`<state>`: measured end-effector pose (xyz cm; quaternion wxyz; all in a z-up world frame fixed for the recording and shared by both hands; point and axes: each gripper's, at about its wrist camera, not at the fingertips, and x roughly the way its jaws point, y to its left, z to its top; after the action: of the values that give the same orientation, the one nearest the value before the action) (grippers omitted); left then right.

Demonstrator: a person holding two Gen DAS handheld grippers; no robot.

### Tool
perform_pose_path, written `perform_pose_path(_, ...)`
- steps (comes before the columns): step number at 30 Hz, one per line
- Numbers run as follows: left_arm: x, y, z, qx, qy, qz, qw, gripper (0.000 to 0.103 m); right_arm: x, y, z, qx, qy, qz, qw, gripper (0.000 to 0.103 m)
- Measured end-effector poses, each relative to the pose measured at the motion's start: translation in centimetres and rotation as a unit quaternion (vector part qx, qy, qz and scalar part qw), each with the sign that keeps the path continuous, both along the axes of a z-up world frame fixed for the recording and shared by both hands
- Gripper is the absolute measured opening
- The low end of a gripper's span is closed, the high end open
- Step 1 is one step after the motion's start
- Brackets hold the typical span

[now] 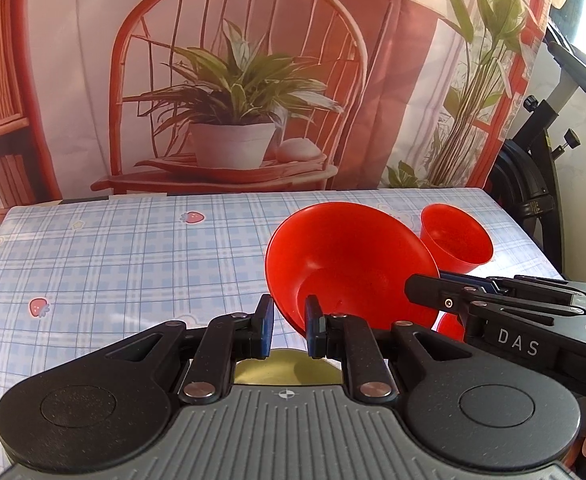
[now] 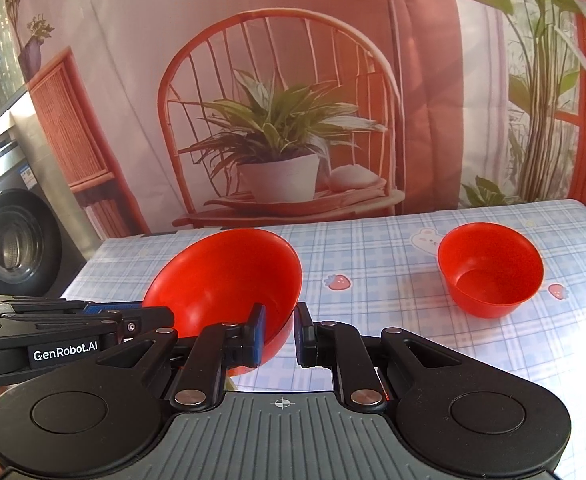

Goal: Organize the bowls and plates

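Note:
A large red bowl [image 1: 345, 256] is tilted and held above the checked tablecloth [image 1: 113, 264]; it also shows in the right wrist view [image 2: 225, 276]. My left gripper [image 1: 289, 326] has its jaws astride the bowl's near rim, closed on it. My right gripper [image 2: 280, 334] also grips the bowl's rim from the other side; it shows in the left wrist view [image 1: 425, 292] reaching in from the right. A smaller red bowl [image 2: 491, 270] stands upright on the table to the right, also visible in the left wrist view [image 1: 457, 240]. A yellow-green dish [image 1: 285, 368] lies beneath the left gripper, mostly hidden.
A printed backdrop [image 1: 233, 80] of a chair and plants hangs behind the table. A washing machine [image 2: 13, 240] stands off the table's left side. An exercise bike frame [image 1: 541, 152] stands past the right edge.

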<state>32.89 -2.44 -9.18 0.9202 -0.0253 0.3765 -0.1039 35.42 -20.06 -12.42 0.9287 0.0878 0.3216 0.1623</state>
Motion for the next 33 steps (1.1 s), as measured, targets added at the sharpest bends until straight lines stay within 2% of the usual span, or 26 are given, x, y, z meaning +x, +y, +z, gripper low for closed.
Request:
perform_pose_path(11,-0.8,-3.2,0.8,0.017,0.005,-0.021,0.9996,0.017,-2.5,-4.0,-0.3,0.036,-0.005,-0.014,0.999,0.014)
perform_pose_path(26,-0.9,-9.8,-1.2,0.040,0.034,-0.089,0.9946,0.017,-6.2,-11.0,-2.8,0.074,0.008,-0.074,0.994,0.014)
perform_pose_path(33,-0.5,-11.6,-2.6,0.052,0.050,-0.111,0.9912,0.018,-6.5,-12.9,-4.0,0.086,0.021,-0.093,0.992,0.014)
